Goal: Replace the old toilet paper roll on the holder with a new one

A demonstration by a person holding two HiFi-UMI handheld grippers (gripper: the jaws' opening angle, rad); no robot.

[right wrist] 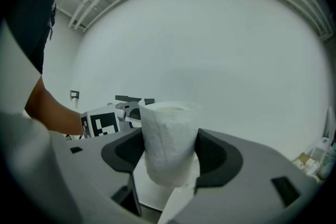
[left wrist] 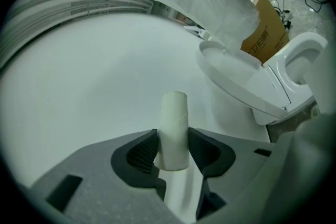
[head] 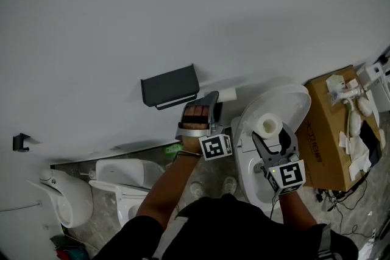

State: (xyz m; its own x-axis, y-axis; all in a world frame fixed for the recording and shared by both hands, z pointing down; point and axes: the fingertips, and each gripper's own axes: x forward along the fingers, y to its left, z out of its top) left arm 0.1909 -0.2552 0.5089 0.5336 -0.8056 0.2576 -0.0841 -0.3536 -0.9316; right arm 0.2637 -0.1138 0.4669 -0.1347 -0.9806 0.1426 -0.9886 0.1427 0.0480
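Note:
The old roll, a bare cardboard tube (left wrist: 174,128), stands between the pads of my left gripper (left wrist: 173,150), which is shut on it. In the head view that gripper (head: 214,100) holds the tube (head: 227,94) just right of the dark grey wall holder (head: 169,86), whose underside shows no roll. My right gripper (right wrist: 169,152) is shut on a full white toilet paper roll (right wrist: 168,141). In the head view it (head: 270,134) holds that roll (head: 269,126) upright over the toilet, to the right of the left gripper.
A white toilet (head: 291,99) with its lid up stands below the right gripper. A cardboard box (head: 332,125) with white packets sits to its right. More white fixtures (head: 67,198) are at lower left. A plain white wall (head: 183,9) fills the upper view.

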